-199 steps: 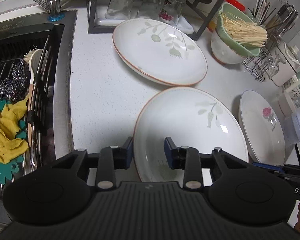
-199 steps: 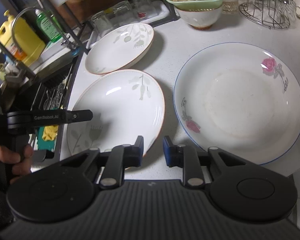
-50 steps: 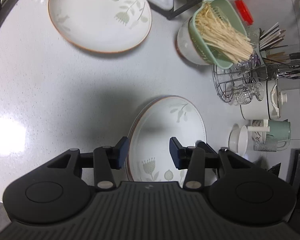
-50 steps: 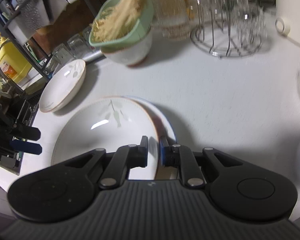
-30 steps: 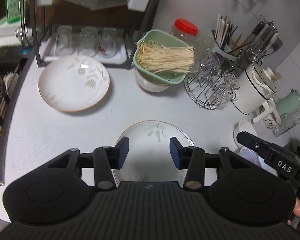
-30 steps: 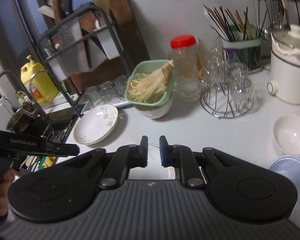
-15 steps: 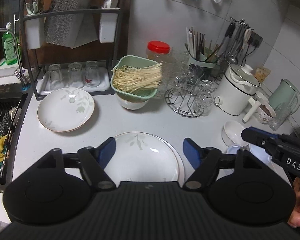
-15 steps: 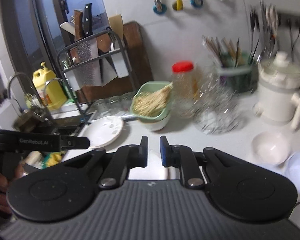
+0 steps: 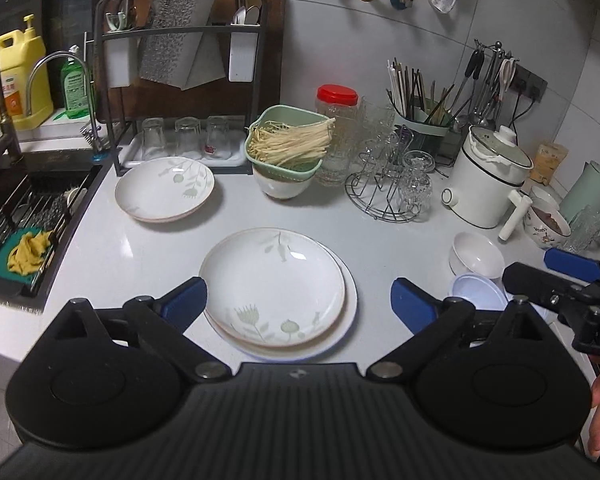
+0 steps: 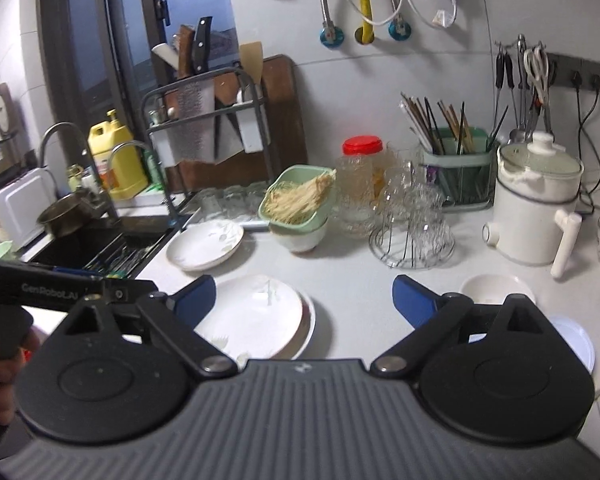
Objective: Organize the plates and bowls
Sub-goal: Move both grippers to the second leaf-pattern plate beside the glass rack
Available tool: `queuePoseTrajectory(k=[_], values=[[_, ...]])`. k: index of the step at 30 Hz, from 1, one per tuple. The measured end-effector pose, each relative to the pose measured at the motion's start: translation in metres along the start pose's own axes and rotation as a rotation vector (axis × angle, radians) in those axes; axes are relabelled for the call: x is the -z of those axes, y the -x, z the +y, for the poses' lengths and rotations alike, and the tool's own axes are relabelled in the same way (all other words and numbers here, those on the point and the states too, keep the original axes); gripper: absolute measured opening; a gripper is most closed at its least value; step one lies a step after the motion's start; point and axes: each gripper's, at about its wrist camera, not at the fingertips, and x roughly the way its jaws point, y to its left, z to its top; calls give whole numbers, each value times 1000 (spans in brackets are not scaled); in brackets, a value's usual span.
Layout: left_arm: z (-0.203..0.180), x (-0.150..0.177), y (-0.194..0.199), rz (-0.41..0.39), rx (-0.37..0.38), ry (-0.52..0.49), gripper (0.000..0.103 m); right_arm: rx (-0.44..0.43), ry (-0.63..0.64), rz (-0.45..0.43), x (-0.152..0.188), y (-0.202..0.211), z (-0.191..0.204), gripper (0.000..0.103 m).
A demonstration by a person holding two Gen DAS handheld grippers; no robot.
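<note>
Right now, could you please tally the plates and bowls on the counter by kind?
Leaf-pattern plates: 2
Blue-rimmed plate under one: 1
White bowls: 2
Total: 5

Stacked near the front edge of the white stone counter (image 9: 148,248): cream leaf-print plate (image 9: 274,282) on a wider white plate (image 9: 350,304). Behind and left, by the sink edge, a second leaf-print plate (image 9: 164,188). Behind centre, green noodle strainer (image 9: 286,146) in a white bowl (image 9: 282,188). Toward the right edge, small white bowl (image 9: 476,254) behind a pale plastic lid (image 9: 476,290).
</note>
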Motion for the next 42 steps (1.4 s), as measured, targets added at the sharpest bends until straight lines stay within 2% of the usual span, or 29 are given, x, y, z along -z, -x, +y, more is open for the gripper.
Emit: queuePoseTrajectory(k=[8, 17, 31, 42], values=[[-25, 34, 29, 6, -47, 25, 100, -54, 1, 31, 22, 23, -4, 96], [-9, 46, 33, 55, -103, 106, 100, -63, -25, 97, 30, 20, -3, 96], [47, -1, -10, 86, -92, 84, 100, -63, -31, 115, 12, -31, 26, 96], [119, -43, -61, 128, -96, 125, 100, -72, -50, 169, -8, -109, 57, 96]])
